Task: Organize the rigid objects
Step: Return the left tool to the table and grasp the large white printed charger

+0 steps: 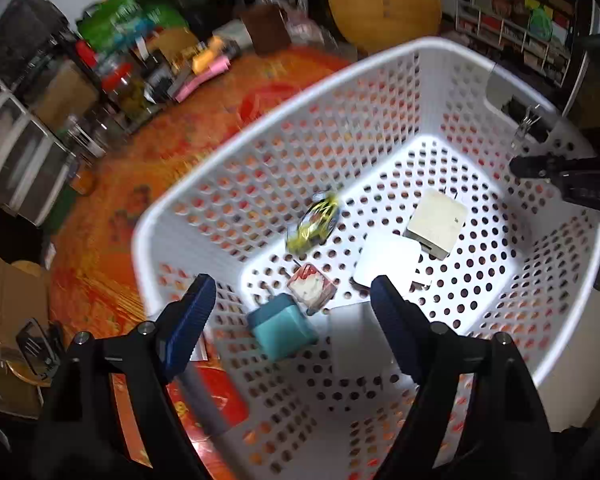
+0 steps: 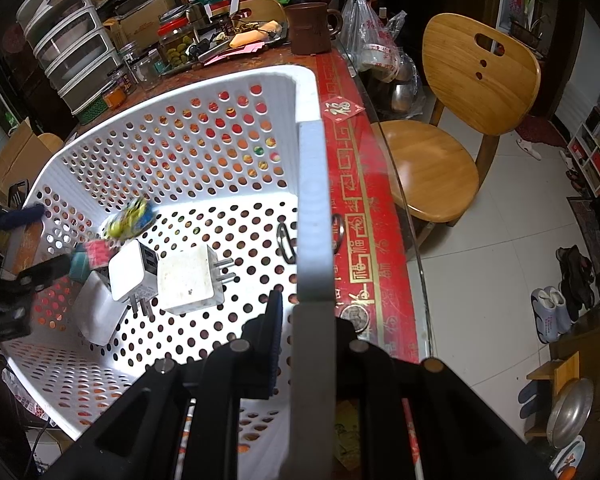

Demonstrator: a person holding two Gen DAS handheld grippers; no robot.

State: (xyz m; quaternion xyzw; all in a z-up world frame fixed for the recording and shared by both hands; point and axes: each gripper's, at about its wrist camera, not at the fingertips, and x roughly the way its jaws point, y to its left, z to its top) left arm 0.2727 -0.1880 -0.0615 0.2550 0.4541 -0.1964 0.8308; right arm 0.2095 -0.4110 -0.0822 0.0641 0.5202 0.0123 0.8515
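Note:
A white perforated basket [image 1: 260, 128] stands on the table. My left gripper [image 1: 291, 286] hangs open over its inside, nothing between the blue pads. Below it a blurred yellow-and-blue toy [image 1: 314, 220] is near the basket floor. Around it lie a red-and-white cube [image 1: 314, 294], a teal plug block [image 1: 280, 330], a white charger [image 1: 386, 264], a cream adapter [image 1: 438, 220] and a white block [image 1: 352, 340]. My right gripper [image 2: 310, 312] is shut on the basket's rim [image 2: 314, 200]. The right wrist view shows the toy [image 2: 130, 220], USB charger [image 2: 134, 270] and cream adapter [image 2: 190, 280].
The table [image 1: 148, 184] wears an orange-red cloth. Jars [image 2: 174, 46], a drawer unit [image 2: 68, 40] and a brown mug [image 2: 310, 28] crowd its far side. A wooden chair [image 2: 452, 120] stands beyond the glass table edge. A metal clip [image 2: 286, 244] lies in the basket.

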